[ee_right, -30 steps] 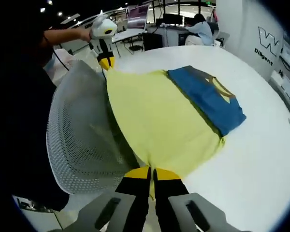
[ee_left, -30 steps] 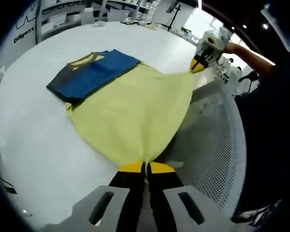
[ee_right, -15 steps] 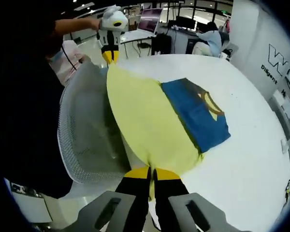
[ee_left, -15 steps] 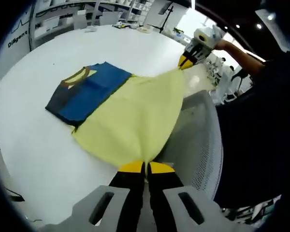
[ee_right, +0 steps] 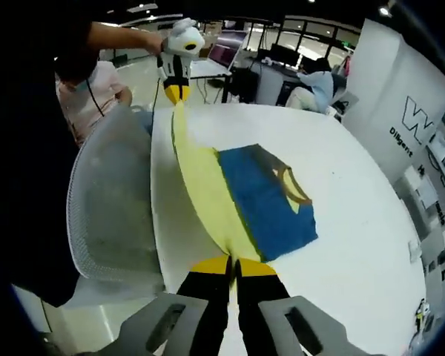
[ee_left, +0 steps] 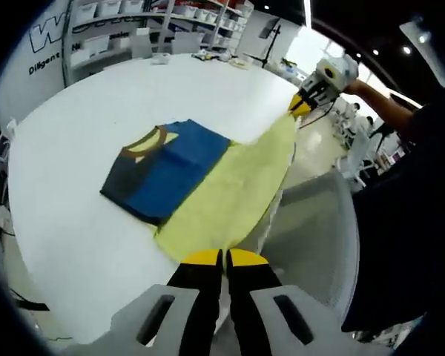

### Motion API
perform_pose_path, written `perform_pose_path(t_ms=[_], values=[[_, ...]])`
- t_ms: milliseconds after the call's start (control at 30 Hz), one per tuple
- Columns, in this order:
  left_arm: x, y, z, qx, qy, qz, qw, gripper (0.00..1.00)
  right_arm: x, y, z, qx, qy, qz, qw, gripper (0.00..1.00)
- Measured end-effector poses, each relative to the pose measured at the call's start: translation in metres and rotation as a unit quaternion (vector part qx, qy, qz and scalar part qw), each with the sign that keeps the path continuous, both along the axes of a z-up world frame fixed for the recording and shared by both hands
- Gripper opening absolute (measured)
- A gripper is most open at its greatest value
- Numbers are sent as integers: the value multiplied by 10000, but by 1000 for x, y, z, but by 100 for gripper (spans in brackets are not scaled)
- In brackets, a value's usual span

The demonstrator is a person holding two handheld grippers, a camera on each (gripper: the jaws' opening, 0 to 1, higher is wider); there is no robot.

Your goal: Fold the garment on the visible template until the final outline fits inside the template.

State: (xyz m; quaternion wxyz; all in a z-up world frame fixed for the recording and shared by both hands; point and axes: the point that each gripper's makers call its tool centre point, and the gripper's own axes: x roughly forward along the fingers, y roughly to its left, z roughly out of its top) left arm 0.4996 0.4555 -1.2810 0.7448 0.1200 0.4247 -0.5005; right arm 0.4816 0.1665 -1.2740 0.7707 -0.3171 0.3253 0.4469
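Note:
A garment lies on the white round table [ee_left: 89, 96], its blue upper part [ee_left: 174, 167] flat with the brown collar [ee_left: 144, 141] at the far end. Its yellow lower part [ee_left: 241, 185] is lifted off the table and stretched between both grippers. My left gripper [ee_left: 224, 256] is shut on one hem corner. My right gripper [ee_left: 302, 105] holds the other corner beyond the table's edge. In the right gripper view, the right gripper [ee_right: 233, 263] pinches yellow cloth [ee_right: 204, 189] beside the blue part [ee_right: 271, 200], and the left gripper [ee_right: 176, 93] is shut on the far corner.
A grey mesh chair [ee_left: 311, 222] [ee_right: 107, 208] stands against the table's edge under the raised hem. The person's arms reach over it. Shelves [ee_left: 133, 22] line the far wall, and a seated person [ee_right: 315, 78] is at desks behind the table [ee_right: 356, 245].
Both grippers have risen and carried the yellow hem towards the blue part. The yellow cloth now stands steeper and looks narrower. The blue part has not moved.

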Motion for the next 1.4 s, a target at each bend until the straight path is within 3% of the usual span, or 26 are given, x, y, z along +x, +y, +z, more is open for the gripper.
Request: perform_pose_path(t_ms=[167, 367, 867, 967, 1400], values=[[36, -1, 8, 68, -583, 262, 9979, 1, 31, -3, 9, 3, -305, -49, 9995, 0], [62, -6, 14, 74, -788, 501, 9956, 1, 51, -4, 16, 75, -313, -165, 9993, 0], [113, -11, 6, 135, -1232, 946, 9878, 1, 95, -5, 3, 129, -424, -455, 9980, 0], [132, -14, 8, 95, -1629, 1064, 9808, 1, 109, -7, 3, 274, -434, -669, 9964, 0], [158, -18, -11, 177, -1644, 1195, 9790, 1, 137, -5, -9, 373, -435, -834, 9949, 0]])
